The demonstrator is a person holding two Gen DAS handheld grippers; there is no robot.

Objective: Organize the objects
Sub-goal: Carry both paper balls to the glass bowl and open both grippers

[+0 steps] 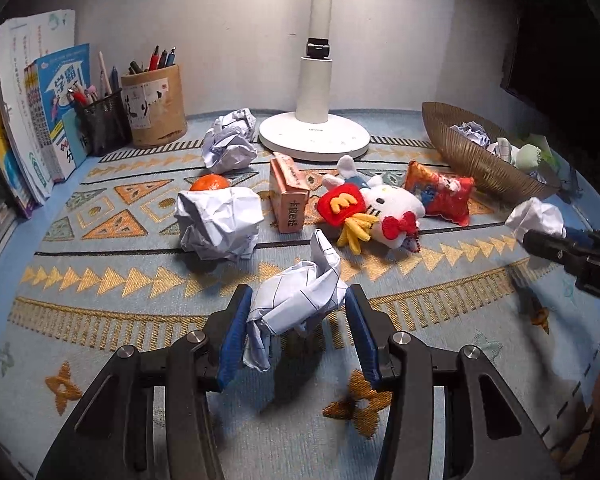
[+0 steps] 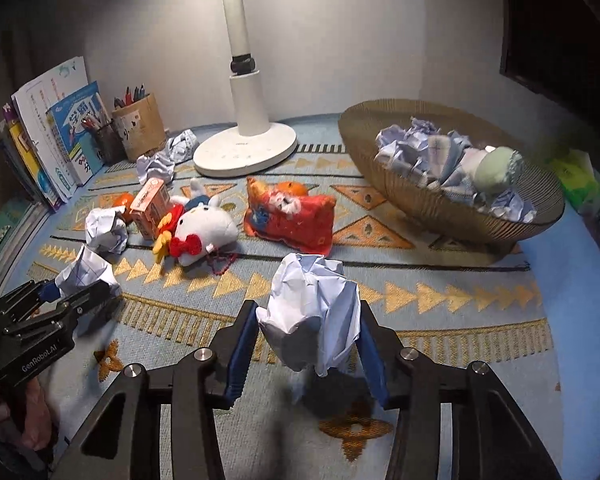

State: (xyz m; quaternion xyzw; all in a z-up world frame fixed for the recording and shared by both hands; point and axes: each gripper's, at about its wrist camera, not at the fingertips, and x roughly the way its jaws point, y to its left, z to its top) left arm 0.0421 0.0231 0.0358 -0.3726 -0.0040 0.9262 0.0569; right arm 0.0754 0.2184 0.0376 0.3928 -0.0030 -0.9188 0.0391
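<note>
My left gripper (image 1: 298, 304) is shut on a crumpled paper ball (image 1: 300, 294) and holds it above the patterned mat; it also shows in the right wrist view (image 2: 86, 272). My right gripper (image 2: 310, 320) is shut on another crumpled paper ball (image 2: 314, 308), held above the mat; that ball shows at the right in the left wrist view (image 1: 536, 218). A woven basket (image 2: 384, 168) at the back right holds several paper balls (image 2: 420, 148) and a pale green toy (image 2: 496, 168). Two more paper balls (image 1: 218, 226) (image 1: 230, 140) lie on the mat.
A Hello Kitty plush (image 1: 380, 210), a red pouch (image 1: 440, 192), a small carton (image 1: 290, 192) and an orange (image 1: 209, 182) lie mid-mat. A white lamp base (image 1: 314, 136) stands behind. Pen holders (image 1: 154, 104) and books (image 1: 32, 120) line the back left.
</note>
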